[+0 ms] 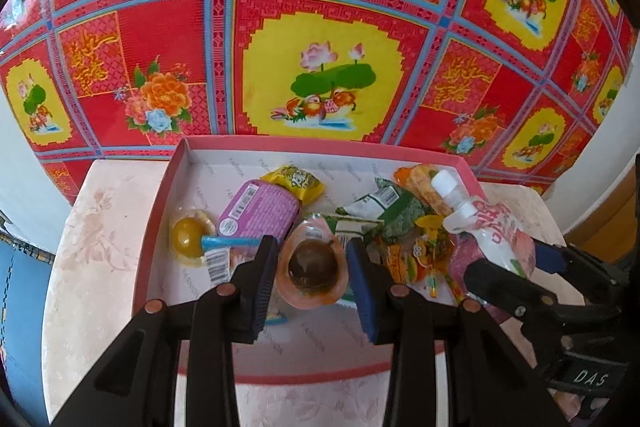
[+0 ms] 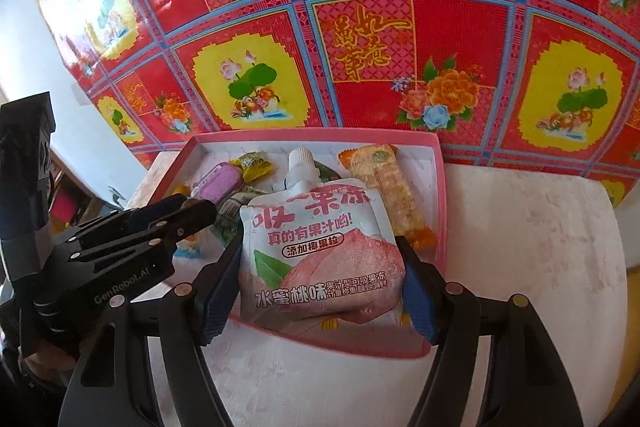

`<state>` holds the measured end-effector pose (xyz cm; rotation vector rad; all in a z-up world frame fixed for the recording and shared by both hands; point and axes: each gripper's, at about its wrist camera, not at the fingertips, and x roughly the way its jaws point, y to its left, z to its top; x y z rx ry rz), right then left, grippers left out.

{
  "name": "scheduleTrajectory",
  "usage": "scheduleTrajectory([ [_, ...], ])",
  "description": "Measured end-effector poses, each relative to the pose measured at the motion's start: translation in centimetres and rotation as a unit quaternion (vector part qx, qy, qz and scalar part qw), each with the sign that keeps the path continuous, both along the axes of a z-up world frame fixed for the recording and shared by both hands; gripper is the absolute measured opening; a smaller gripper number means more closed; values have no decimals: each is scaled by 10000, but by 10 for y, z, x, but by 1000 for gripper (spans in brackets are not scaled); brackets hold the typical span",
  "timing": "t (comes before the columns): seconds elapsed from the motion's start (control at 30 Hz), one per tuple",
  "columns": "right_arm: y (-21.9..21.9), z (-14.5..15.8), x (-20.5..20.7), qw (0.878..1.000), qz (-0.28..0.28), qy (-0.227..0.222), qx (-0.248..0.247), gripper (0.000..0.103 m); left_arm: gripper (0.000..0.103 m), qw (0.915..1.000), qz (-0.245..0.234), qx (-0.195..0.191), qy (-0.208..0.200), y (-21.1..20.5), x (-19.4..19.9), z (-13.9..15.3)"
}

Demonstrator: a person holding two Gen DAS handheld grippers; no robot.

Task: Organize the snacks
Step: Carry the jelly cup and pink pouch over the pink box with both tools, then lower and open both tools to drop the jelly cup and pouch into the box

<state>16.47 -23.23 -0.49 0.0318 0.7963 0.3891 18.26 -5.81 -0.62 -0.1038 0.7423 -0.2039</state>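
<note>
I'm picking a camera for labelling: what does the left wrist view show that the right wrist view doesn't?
Left only: the brown jelly cup between the open left tongs, and a yellow jelly cup.
Right only: the pouch's printed front, gripped at both sides by the right tongs.
Both: the pink box, pouch, purple packet, orange bar and red cloth.
</note>
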Motion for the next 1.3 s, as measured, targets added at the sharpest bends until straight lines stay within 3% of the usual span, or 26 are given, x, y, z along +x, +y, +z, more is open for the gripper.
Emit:
scheduleTrajectory([
  [0.6, 9, -7, 22, 9996, -15, -142, -223, 73, 38, 9998, 36, -164, 44, -2, 28, -7],
  [0.87, 7, -3, 18, 9990, 18, -424, -167, 80, 61, 9998, 0, -128, 119, -5, 28, -6],
  [1.3, 2, 11, -4, 9976, 60, -695, -29, 81, 75, 9999, 52, -26, -124, 5, 0, 9],
])
